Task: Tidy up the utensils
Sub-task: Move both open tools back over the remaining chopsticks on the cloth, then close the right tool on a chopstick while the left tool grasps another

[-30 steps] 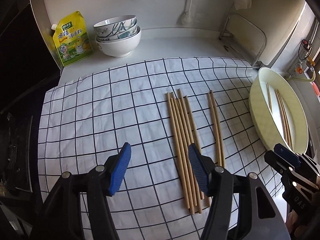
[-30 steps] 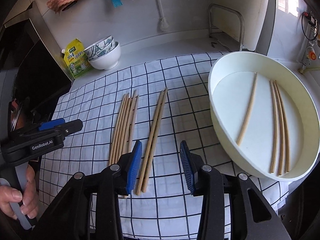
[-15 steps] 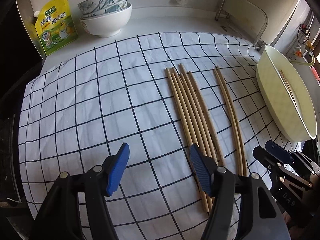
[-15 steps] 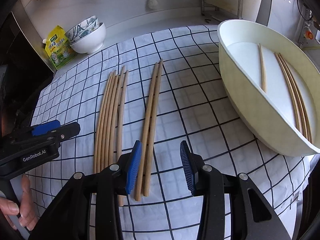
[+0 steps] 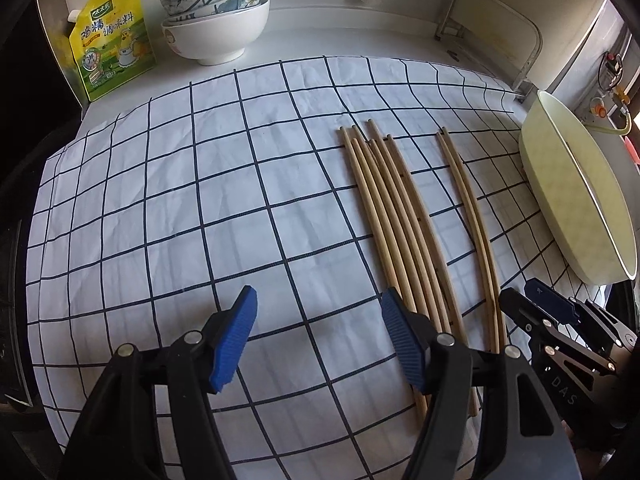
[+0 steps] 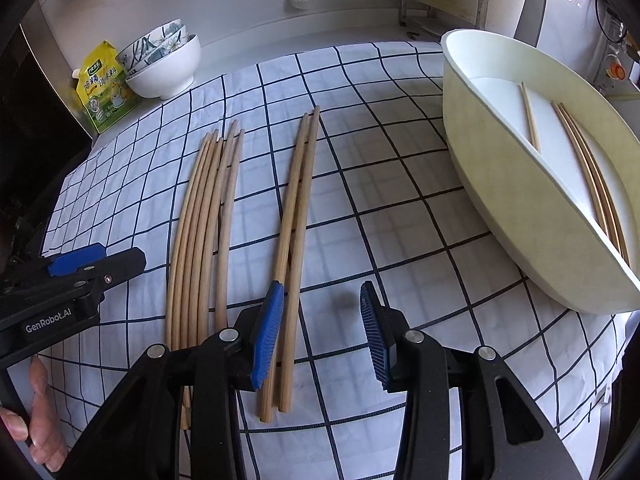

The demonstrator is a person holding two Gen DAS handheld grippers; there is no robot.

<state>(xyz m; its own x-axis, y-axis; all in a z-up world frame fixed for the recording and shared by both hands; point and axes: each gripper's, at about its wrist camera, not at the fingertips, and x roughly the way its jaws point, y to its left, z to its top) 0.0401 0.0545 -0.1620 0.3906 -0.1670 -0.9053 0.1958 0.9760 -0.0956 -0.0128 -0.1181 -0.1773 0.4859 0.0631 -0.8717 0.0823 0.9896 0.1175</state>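
Note:
Several wooden chopsticks (image 5: 394,216) lie in a bundle on the checked cloth (image 5: 200,200), with a separate pair (image 5: 472,216) to their right. In the right wrist view the bundle (image 6: 200,220) is left of the pair (image 6: 294,216). A cream oval tray (image 6: 500,184) at the right holds three chopsticks (image 6: 588,160). My left gripper (image 5: 318,336) is open and empty, low over the cloth, its right finger beside the bundle's near ends. My right gripper (image 6: 322,332) is open and empty, its left finger over the pair's near ends.
Stacked bowls (image 5: 216,20) and a yellow seasoning pouch (image 5: 110,40) stand at the back left. A metal rack (image 5: 492,28) stands at the back right. The tray (image 5: 576,208) sits at the cloth's right edge.
Both grippers have moved forward and lower over the cloth, closer to the chopsticks' near ends. Both stay open. The chopsticks have not moved.

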